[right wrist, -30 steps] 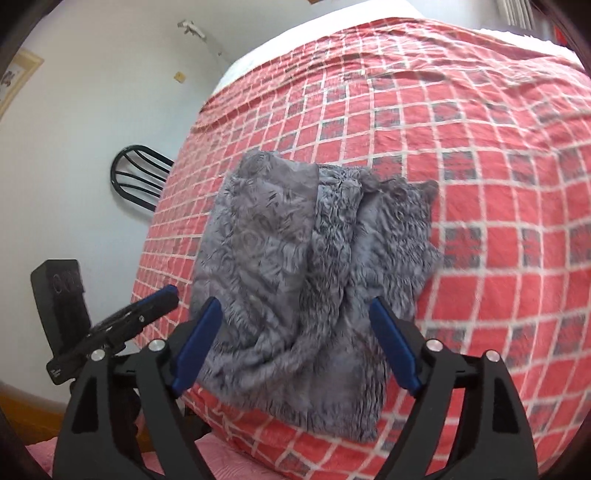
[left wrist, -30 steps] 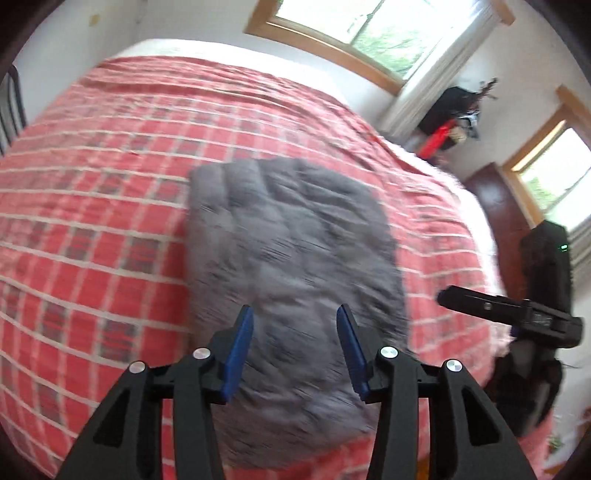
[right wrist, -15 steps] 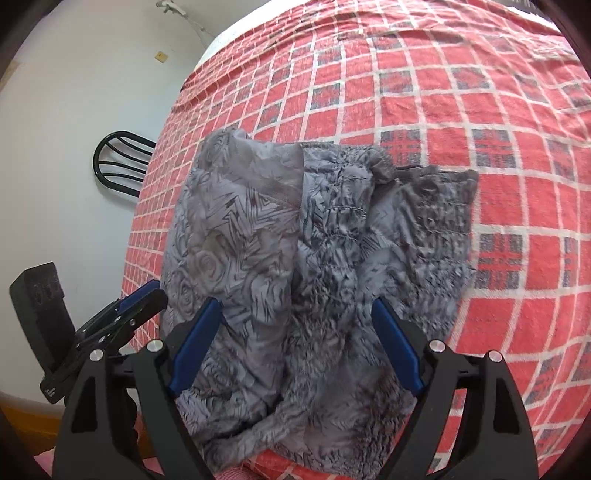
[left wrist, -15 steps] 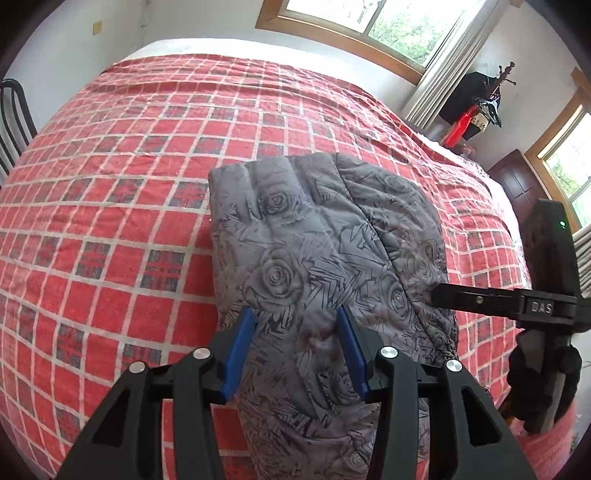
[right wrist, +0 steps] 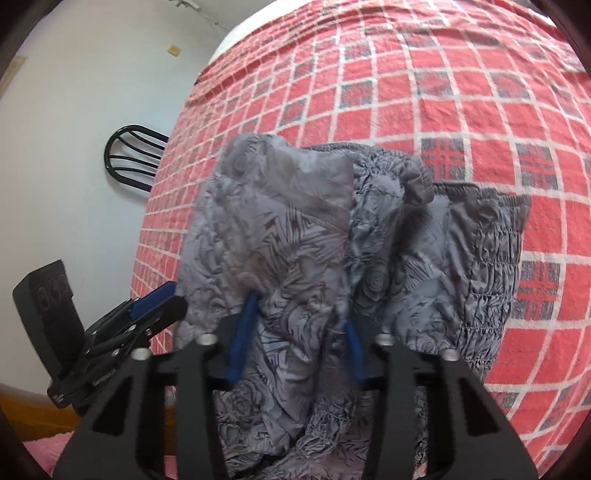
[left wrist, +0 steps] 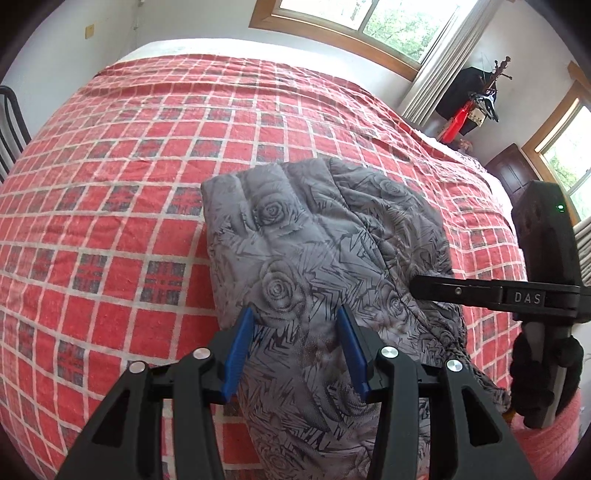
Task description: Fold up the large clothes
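Both tools were spread over the grey garment [left wrist: 325, 258], left tool [left wrist: 295, 354] and right tool [right wrist: 295, 339], bunched at the bed's [left wrist: 110, 184] near edge. Soft, light, floppy; we'd pinch the shirred waistband [right wrist: 491, 273].

Black gripper [left wrist: 295, 321], blue fingers [left wrist: 236, 354], silver screws

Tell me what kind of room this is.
Most likely a bedroom in a home. A wide bed with a red plaid bedspread fills the view, wood-framed windows sit behind it, and a coat stand holds clothes in the corner.
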`<state>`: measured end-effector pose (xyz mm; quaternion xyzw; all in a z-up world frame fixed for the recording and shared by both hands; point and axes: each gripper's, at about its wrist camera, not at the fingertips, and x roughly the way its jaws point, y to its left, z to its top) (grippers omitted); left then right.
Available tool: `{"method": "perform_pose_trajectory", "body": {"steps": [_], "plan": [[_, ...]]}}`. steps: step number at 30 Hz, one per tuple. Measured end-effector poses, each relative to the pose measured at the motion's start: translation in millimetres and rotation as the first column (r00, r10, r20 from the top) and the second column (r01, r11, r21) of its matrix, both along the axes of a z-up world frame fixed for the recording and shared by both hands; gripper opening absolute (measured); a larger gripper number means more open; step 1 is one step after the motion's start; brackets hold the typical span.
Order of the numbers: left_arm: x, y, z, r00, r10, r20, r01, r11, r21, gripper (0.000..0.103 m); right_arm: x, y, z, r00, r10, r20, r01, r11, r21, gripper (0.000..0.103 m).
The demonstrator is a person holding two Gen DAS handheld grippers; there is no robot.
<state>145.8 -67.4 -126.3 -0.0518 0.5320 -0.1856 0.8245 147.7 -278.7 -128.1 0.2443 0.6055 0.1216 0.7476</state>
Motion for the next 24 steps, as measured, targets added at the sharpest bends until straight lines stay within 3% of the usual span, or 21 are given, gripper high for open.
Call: {"method": "perform_pose_trajectory", "body": {"steps": [4,9,13,19,24], "plan": [[1.5,-1.1,5.2,1.000,-0.015,0.008,0.015,1.000,0.003,0.047,-11.9,-2.3,24.3,0.999,0.000,0.055,-0.001,1.000,0.020,0.015],[-2.1,-11.9,22.9,0.998,-0.055,0.042,0.056,0.998,-0.008,0.047,-38.2,-2.7,69.4,0.989,0.018,0.146,-0.010,0.998,-0.055,0.013],[-8.9,-28.8,37.2,0.992,-0.110,0.068,0.111,0.994,-0.019,0.047,-56.6,-11.8,88.1,0.984,-0.006,0.176,0.019,0.997,-0.075,0.013],[-17.5,-46.4,43.5,0.984,-0.159,0.078,0.161,0.987,-0.025,0.047,-76.7,-36.4,86.0,0.983,-0.071,0.167,0.081,0.995,-0.056,0.013],[-21.3,-59.6,21.2,0.984,-0.175,0.027,0.175,0.985,0.006,0.047,-88.6,-54.4,60.5,0.984,-0.135,0.116,0.140,0.989,-0.042,0.013]]}}
